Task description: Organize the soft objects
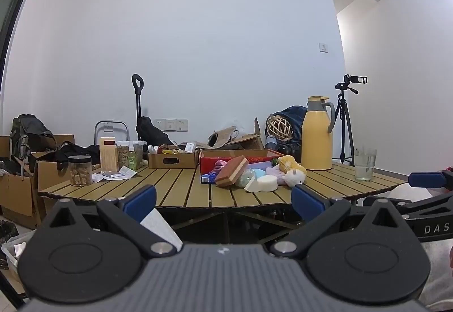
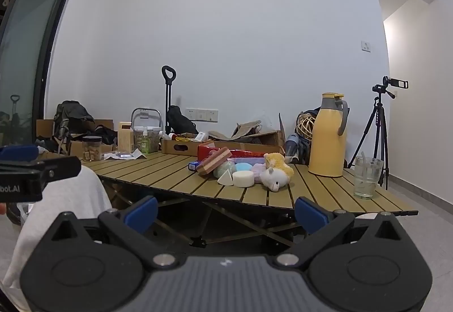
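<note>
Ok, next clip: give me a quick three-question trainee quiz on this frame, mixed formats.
1. True or false: the left hand-held gripper is shut on a sponge.
2. What stands nearest the glass? A) yellow jug B) snack jar C) cardboard box
3. Fill in: the white round sponge lies beside a plush ____.

Key:
1. False; both it and the right hand-held gripper are open, short of the table.
2. A
3. Toy
</note>
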A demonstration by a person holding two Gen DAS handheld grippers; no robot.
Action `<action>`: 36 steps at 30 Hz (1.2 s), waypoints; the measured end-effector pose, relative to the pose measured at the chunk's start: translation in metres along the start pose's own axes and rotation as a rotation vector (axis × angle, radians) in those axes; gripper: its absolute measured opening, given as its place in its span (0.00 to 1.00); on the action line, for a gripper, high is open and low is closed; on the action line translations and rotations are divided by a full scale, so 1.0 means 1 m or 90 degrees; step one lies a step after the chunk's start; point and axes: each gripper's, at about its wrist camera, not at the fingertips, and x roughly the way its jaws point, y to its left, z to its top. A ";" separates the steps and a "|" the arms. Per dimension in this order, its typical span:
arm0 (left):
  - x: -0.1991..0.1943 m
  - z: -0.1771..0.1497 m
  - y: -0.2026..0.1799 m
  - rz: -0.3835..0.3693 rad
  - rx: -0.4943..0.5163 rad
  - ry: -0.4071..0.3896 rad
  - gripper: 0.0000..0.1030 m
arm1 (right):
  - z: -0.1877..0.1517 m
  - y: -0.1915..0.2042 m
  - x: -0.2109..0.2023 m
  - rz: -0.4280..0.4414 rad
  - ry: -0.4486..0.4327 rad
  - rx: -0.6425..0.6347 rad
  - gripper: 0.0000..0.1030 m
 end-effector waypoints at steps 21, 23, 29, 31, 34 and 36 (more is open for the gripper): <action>0.001 0.000 0.000 -0.001 0.000 0.003 1.00 | 0.000 0.000 -0.001 -0.003 0.009 0.001 1.00; 0.001 0.000 0.000 -0.001 0.000 0.003 1.00 | 0.000 0.000 -0.002 -0.001 0.009 0.001 1.00; 0.001 0.000 0.000 -0.001 0.000 0.003 1.00 | 0.000 0.001 0.000 -0.002 0.005 0.002 1.00; 0.002 0.000 0.000 -0.001 0.000 0.003 1.00 | 0.000 0.001 0.000 -0.003 0.004 0.001 1.00; 0.002 0.000 0.000 -0.001 0.000 0.003 1.00 | 0.000 0.000 0.000 -0.003 0.002 0.000 1.00; 0.001 0.000 0.001 0.000 0.000 0.003 1.00 | 0.000 0.001 0.001 -0.003 0.001 -0.001 1.00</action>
